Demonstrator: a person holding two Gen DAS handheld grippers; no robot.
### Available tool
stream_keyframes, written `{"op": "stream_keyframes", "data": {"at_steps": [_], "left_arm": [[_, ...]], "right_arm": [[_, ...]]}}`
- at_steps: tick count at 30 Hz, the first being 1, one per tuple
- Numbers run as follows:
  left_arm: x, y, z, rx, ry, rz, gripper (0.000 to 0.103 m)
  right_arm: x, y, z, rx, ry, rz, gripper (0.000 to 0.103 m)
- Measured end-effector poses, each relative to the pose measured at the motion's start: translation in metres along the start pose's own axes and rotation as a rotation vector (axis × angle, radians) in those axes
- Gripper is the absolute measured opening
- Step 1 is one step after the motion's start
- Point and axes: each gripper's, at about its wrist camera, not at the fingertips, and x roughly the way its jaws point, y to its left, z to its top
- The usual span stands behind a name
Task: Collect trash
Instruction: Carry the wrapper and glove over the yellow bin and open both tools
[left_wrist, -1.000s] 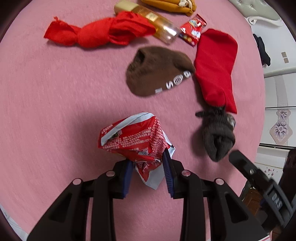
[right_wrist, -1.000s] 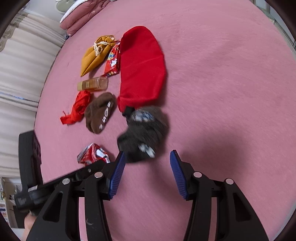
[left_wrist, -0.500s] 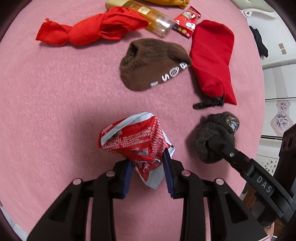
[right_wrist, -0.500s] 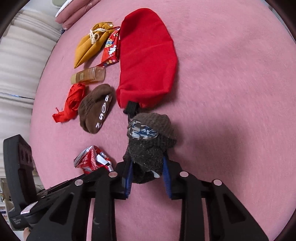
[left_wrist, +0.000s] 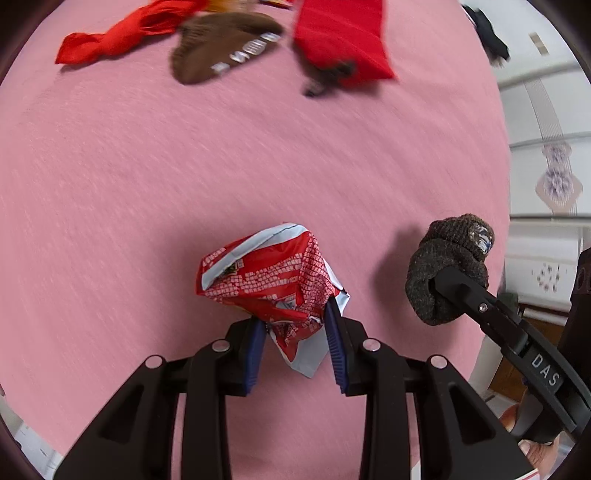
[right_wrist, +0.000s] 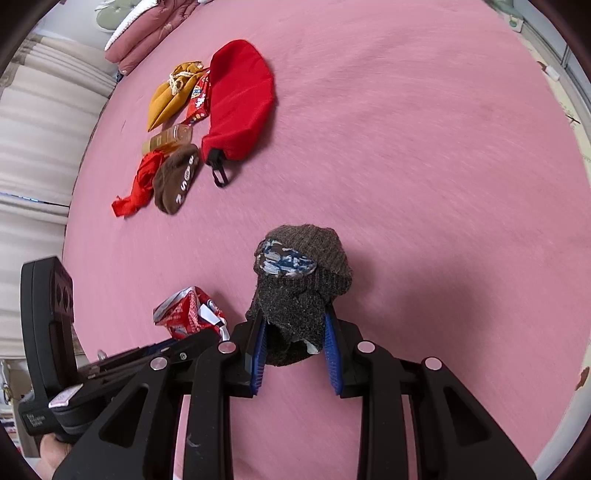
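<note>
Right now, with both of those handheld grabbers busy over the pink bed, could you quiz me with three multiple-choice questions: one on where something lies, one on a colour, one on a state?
1. Where does the small brown knitted sock lie?
A. Beside the twisted red cloth
B. On the pillows
C. Between a grabber's fingers

2. What colour is the large flat fabric pouch with a black strap?
A. Green
B. Red
C. White

3. What is the right gripper doing?
A. Hanging open with nothing in it
B. Pressing flat on the pink bedspread
C. Clamping the dark grey rolled sock bundle

Answers: 1 A, the sock and the cloth lie side by side in the right wrist view. 2 B, it is plainly red. 3 C, the bundle sits between its blue-padded fingers, while the left gripper pinches the crumpled red-and-white snack wrapper.
</note>
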Motion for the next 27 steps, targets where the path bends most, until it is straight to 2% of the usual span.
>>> {"op": "stream_keyframes", "data": {"at_steps": [10,15,27], "left_arm": [[0.026,-0.077,-0.063,0.168,0.06,0.032,0.031],[0.042,-0.132,-0.099,0.267,0.101,0.031,0.031],[0.078,-0.258,-0.153,0.497,0.171,0.027,0.031]], "right_arm": [[-0.056,-0.068,-0.079,0.082,-0.026,-0.023,0.027],[-0.084,-0.105,-0.112,0.149,-0.052,-0.027,0.027],[-0.156,-0.225,-0.173,0.394,-0.169,-0.042,0.027]]}}
